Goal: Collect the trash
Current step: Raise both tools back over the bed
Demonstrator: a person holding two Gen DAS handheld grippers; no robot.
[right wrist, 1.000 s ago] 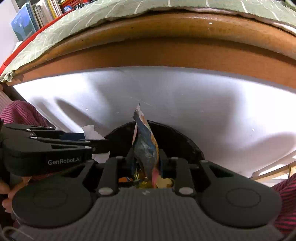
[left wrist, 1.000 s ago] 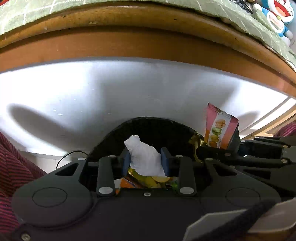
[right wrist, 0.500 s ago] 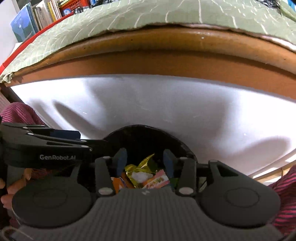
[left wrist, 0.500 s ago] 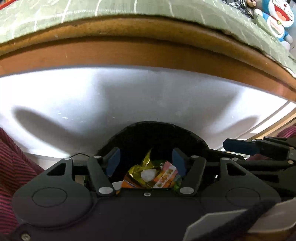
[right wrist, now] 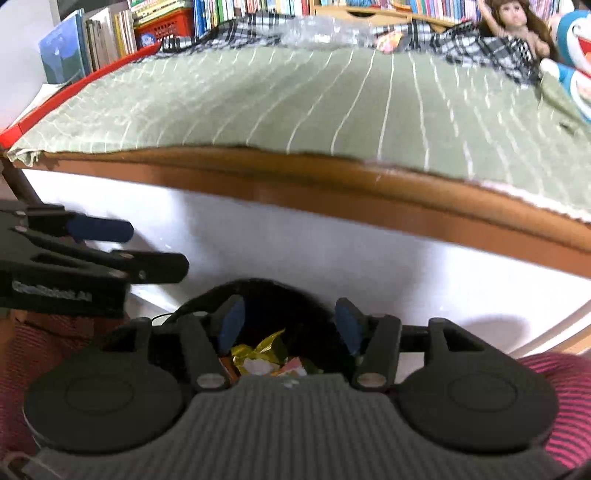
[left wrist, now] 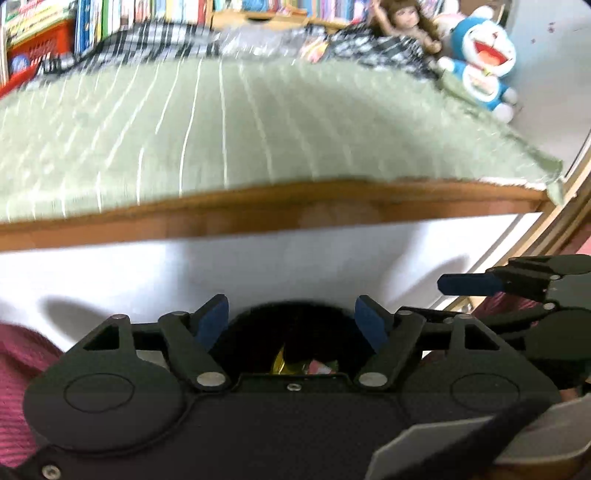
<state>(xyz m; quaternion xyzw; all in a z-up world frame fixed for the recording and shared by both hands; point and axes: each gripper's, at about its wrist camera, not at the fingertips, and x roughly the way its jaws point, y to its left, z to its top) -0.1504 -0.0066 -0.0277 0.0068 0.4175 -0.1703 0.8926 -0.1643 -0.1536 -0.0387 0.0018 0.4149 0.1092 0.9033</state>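
A black bin [left wrist: 291, 314] [right wrist: 280, 295] stands on the white floor below both grippers. Gold foil, white paper and coloured wrappers [right wrist: 266, 356] [left wrist: 306, 365] lie inside it. My left gripper [left wrist: 291, 321] hangs above the bin, its jaws still opening, nothing between the blue pads [left wrist: 212, 319]. My right gripper [right wrist: 288, 323] is beside it, jaws also opening and empty. Each gripper shows at the edge of the other's view: the right gripper [left wrist: 491, 284], the left gripper [right wrist: 92, 240]. More wrappers [right wrist: 389, 40] [left wrist: 314, 50] lie far back on the bed.
A bed with a green striped cover [left wrist: 258, 122] and wooden frame [right wrist: 332, 184] runs across ahead. A checked blanket [right wrist: 472, 44], a doll [left wrist: 402, 18] and a blue plush toy [left wrist: 484, 55] lie at its far side. Bookshelves [right wrist: 110, 33] stand behind. Red-striped sleeves [left wrist: 18, 369] flank the grippers.
The left gripper let go of the white paper and the right let go of the snack wrapper; both dropped into the bin. Both grippers opened wider and rose, bringing the bed top into view.
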